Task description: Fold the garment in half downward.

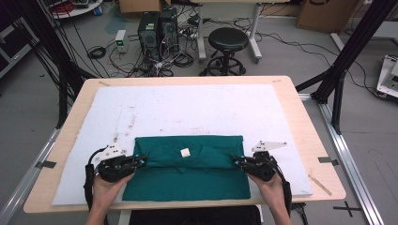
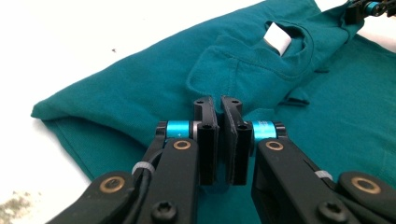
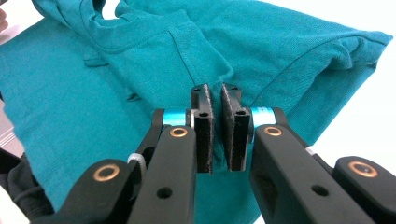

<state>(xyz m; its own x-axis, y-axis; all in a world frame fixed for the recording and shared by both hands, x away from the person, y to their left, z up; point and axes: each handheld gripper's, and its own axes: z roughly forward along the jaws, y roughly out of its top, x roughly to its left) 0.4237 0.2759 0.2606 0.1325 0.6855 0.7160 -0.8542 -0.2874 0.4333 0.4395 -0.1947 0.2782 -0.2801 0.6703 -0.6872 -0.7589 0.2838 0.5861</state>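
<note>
The green shirt (image 1: 187,171) lies at six o'clock on the worktop (image 1: 300,122). The left claw (image 1: 141,161) and right claw (image 1: 237,162) each clamp a folded edge; lower both evenly, keeping the fold taut and square.

Your left gripper (image 2: 219,105) and right gripper (image 3: 215,93) are black, each with bright blue collars, brass-ringed pivots, dark screws, a white cable tie, a grey three-cornered plate and a trailing black cable.
</note>
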